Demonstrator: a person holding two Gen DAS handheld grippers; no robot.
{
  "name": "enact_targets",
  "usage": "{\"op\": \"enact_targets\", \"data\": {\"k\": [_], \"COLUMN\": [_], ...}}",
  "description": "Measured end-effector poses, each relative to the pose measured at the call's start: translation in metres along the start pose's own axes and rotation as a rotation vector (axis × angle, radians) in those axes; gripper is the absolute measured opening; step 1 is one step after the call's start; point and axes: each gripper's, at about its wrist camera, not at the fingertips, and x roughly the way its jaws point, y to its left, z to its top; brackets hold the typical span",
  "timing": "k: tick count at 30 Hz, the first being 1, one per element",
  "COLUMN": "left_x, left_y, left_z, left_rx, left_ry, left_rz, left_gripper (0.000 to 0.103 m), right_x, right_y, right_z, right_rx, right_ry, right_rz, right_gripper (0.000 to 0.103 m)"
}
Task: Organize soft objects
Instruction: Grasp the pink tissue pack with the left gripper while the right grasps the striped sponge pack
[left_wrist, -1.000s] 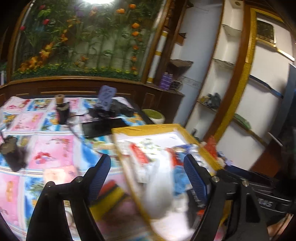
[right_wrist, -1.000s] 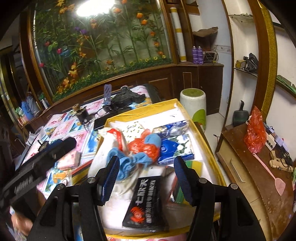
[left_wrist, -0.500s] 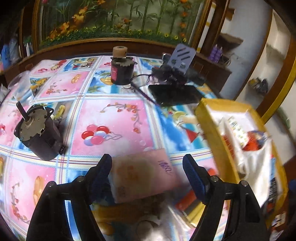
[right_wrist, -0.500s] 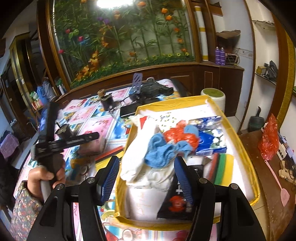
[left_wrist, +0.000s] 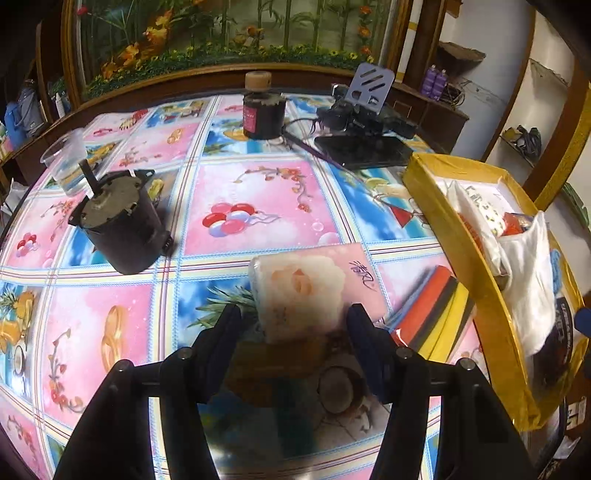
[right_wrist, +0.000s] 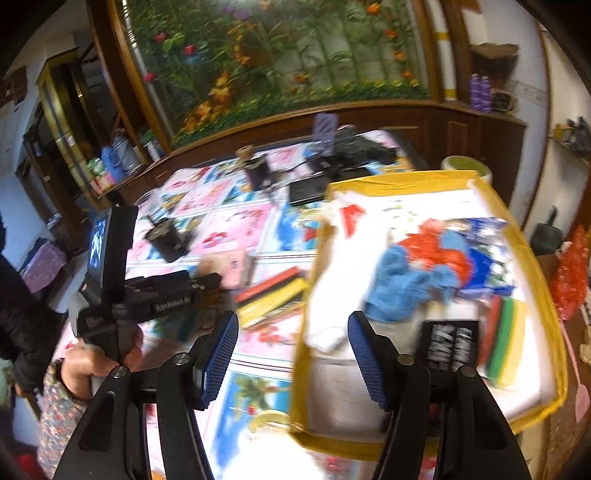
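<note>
The pink tissue pack (left_wrist: 301, 291) lies flat on the counter (left_wrist: 258, 206), and I take every other place from it. My left claw (left_wrist: 293, 325) straddles its near end; the jaws have just been closing, with the pack between them. The right pad looks to be at its edge, but a gap shows at the left pad, so I judge this as not yet a grip. Just to the pack's right lies a stack of coloured sponges (left_wrist: 432, 317), and beyond those the yellow box (left_wrist: 436, 206) heaped with cloths and packets, a blue cloth (right_wrist: 402, 288) among them. To the pack's left, well apart, stands a dark motor (left_wrist: 122, 229), with a clear plastic cup (left_wrist: 64, 162) behind it. My right claw (right_wrist: 293, 354) hangs open and empty above the box's near wall, to the right of the pack.

As I judge it, the pack is soft and slick-wrapped, and I hold only its near end. If I close there and lift, it may sag, pivot out of the pads or slip. Closing off-centre could shove it into the sponges. Carrying it over, I could clip the box wall or meet my right claw.
</note>
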Motion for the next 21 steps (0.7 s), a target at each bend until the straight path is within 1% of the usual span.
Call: {"op": "enact_targets", "data": {"k": [3,4,6,7,9,12,13,14,17,21], "left_x": [-0.008,-0.007,0.0,0.006,0.018,0.033,0.034,0.032,0.025,0.007], "left_y": [0.006,0.007,0.007,0.005,0.002,-0.003,-0.005,-0.007,-0.01,0.0], "left_z": [0.008,0.012,0.02,0.023,0.028,0.029,0.028,0.027,0.018,-0.003], "left_rx": [-0.051,-0.073,-0.098,-0.087,-0.06,-0.023,-0.006,0.008,0.034,0.034], "left_ry": [-0.068,-0.082,-0.096,-0.089,-0.071,-0.03,-0.026,-0.023,0.018,0.046], "left_rz": [-0.033,-0.048,-0.057,-0.057,-0.049,-0.063,-0.055,-0.046,-0.041,0.01], "left_gripper": [0.06,0.063,0.065,0.065,0.065,0.065,0.065,0.065,0.065,0.065], "right_x": [0.015,0.02,0.029,0.032,0.036,0.037,0.038,0.039,0.041,0.053], "right_y": [0.012,0.016,0.02,0.021,0.023,0.028,0.028,0.028,0.026,0.028], "right_z": [0.014,0.02,0.03,0.034,0.037,0.037,0.037,0.036,0.036,0.035], "right_rx": [-0.018,-0.019,-0.008,0.007,0.03,0.031,0.032,0.037,0.047,0.05], "right_ry": [0.026,0.035,0.041,0.042,0.038,0.033,0.038,0.045,0.059,0.107], "right_rz": [0.021,0.029,0.025,0.018,0.029,0.035,0.034,0.036,0.039,0.048], "right_gripper": [0.066,0.066,0.066,0.066,0.066,0.066,0.066,0.066,0.066,0.066]}}
